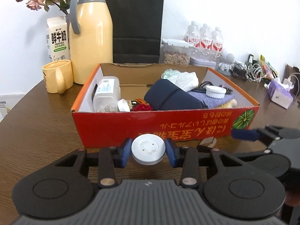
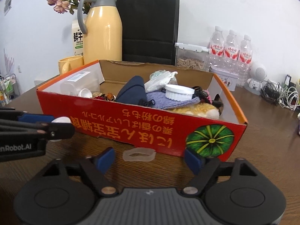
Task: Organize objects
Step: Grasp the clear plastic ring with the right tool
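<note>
Pinching a round white plastic lid [image 1: 148,151] at lower centre, the left gripper [image 1: 148,152] could drop it; the right gripper [image 2: 150,158] gapes wide around a translucent rubbery ring [image 2: 139,154] beside the red cardboard box [image 2: 142,125].

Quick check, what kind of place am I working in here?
Probably a home, or perhaps a small office: a wooden table carrying a yellow thermos jug, milk carton, bottled water and a tangle of charger cables.
</note>
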### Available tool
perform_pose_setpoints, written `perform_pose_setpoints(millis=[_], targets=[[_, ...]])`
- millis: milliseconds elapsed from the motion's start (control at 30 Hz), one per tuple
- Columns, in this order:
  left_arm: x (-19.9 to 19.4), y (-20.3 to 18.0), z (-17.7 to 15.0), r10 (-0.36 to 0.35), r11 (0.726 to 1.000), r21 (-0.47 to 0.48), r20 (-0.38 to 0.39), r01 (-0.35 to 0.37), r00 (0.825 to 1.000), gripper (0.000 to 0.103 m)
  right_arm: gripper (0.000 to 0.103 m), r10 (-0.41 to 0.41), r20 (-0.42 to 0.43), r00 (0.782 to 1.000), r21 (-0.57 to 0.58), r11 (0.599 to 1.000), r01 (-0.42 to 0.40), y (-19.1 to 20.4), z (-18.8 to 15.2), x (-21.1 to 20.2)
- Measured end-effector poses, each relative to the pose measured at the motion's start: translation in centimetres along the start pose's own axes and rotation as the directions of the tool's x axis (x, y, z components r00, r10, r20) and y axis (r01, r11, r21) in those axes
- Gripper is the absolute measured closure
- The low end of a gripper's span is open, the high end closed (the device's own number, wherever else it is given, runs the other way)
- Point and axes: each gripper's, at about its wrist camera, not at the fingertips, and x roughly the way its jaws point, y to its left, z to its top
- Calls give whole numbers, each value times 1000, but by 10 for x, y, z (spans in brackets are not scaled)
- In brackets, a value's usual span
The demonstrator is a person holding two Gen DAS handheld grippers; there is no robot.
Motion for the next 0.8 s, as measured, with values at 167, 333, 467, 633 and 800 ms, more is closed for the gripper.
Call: perform_pose_setpoints(millis=[167,333,467,633,800], targets=[[-4,0,1,-10,1000,-1,15,10,1000,62,45,2,-17,1000,20,1000,-2,8,1,7],[-7,2,2,-12,1000,-10,27,12,1000,62,59,-12,-29,1000,35,999,13,11,2,12],[-8,3,2,-12,1000,-12,31,13,999,62,63,-6,-28,1000,43,999,7,11,1,13],[-6,4,1,-11,1000,-13,25,11,1000,62,85,1,-24,1000,49,999,1,10,1,11],[-2,7,2,-4,1000,-25,16,5,1000,63,98,9,-9,1000,54,998,-9,8,-1,8]])
